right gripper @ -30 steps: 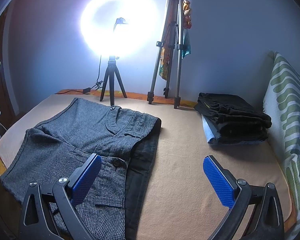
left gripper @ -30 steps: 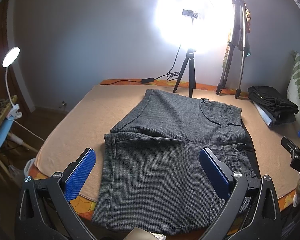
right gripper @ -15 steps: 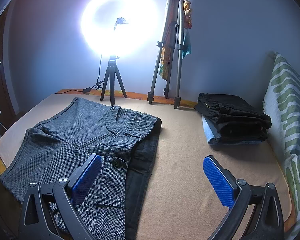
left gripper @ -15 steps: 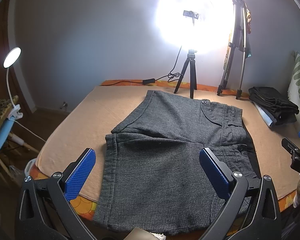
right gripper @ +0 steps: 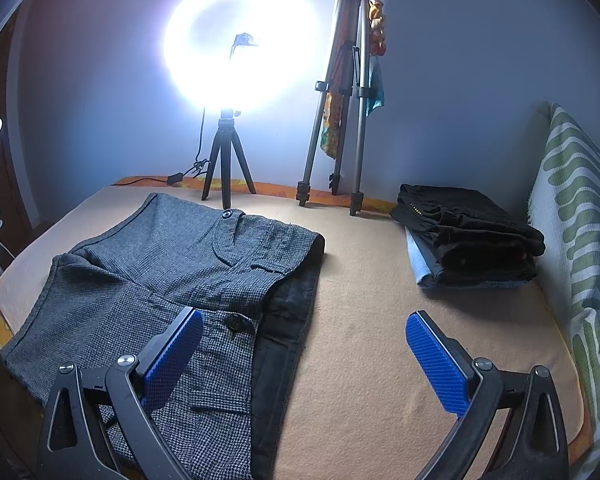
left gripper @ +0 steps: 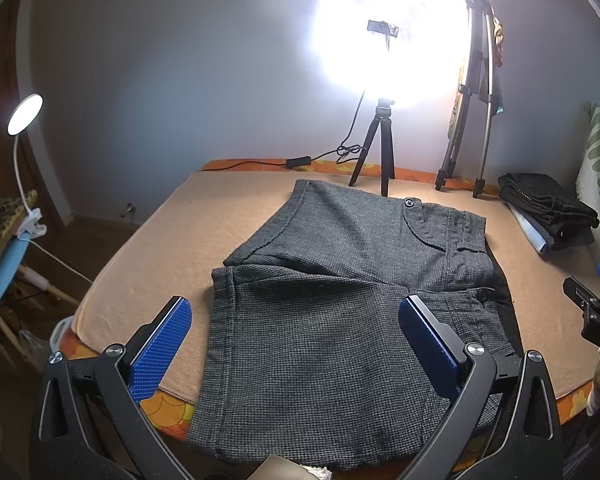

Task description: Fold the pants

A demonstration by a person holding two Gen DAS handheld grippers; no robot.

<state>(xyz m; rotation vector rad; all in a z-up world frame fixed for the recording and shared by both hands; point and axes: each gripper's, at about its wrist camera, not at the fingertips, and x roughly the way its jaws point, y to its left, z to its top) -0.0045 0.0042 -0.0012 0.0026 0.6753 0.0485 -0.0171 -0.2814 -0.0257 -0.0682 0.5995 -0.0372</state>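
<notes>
Grey checked shorts point(left gripper: 332, 300) lie spread flat on the tan bed cover point(left gripper: 172, 236), legs toward the near edge, waistband with dark lining to the right. They also show in the right wrist view point(right gripper: 168, 276). My left gripper point(left gripper: 296, 344) is open and empty, held above the near leg hem. My right gripper point(right gripper: 304, 352) is open and empty, above the waistband and lining point(right gripper: 288, 320). Its tip shows at the right edge of the left wrist view point(left gripper: 592, 312).
A stack of folded dark clothes point(right gripper: 468, 236) sits at the back right of the bed point(right gripper: 380, 300). A ring light on a small tripod point(right gripper: 228, 168) and a taller tripod point(right gripper: 340, 120) stand at the far edge. A green-patterned cushion point(right gripper: 580, 240) lines the right side. A clip lamp point(left gripper: 24, 120) stands left.
Both grippers have risen or drawn back very slightly; the shorts have not moved.
</notes>
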